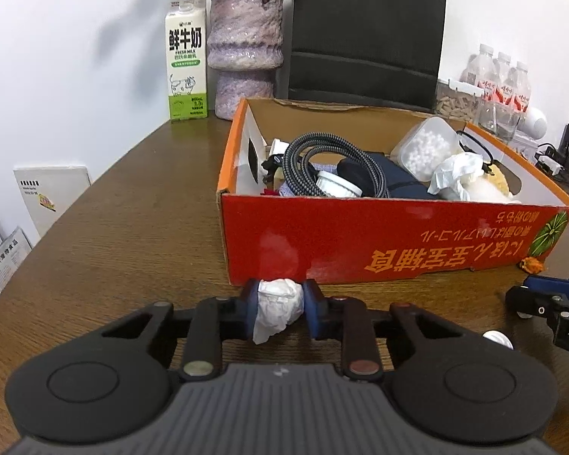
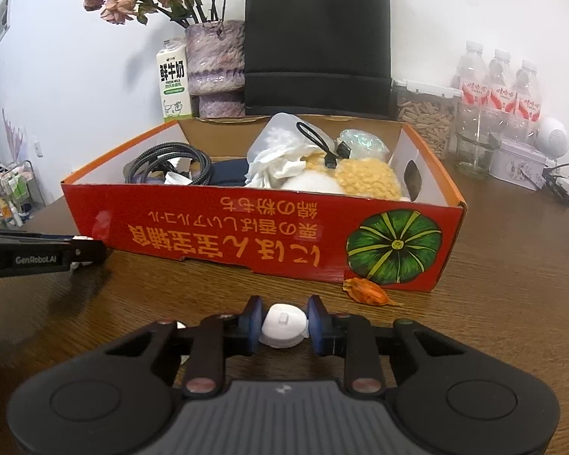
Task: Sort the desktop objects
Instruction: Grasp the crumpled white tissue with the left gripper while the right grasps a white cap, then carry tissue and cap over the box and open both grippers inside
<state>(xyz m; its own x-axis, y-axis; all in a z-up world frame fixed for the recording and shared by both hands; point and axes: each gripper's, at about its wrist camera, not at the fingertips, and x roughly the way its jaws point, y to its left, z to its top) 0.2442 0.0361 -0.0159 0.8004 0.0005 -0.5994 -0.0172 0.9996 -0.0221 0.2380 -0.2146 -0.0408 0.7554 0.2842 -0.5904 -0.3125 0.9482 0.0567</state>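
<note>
A crumpled white tissue [image 1: 277, 305] is pinched between the blue pads of my left gripper [image 1: 278, 311], which is shut on it just above the wooden table, close to the front wall of the red and orange cardboard box [image 1: 379, 242]. My right gripper [image 2: 284, 322] is shut on a small round white plastic lid [image 2: 284, 325], also in front of the box [image 2: 246, 235]. The box holds a coiled braided cable [image 1: 334, 163], a clear tub of white balls [image 1: 425, 148], tissue, a dark pouch and a yellow plush item [image 2: 364, 178]. The other gripper shows at each view's edge.
A dried orange flower [image 2: 368, 291] lies on the table by the box's front right corner. Behind the box stand a milk carton [image 1: 186, 60], a purple vase [image 1: 246, 49], a black bag [image 2: 316, 38], water bottles [image 2: 500, 87] and a jar.
</note>
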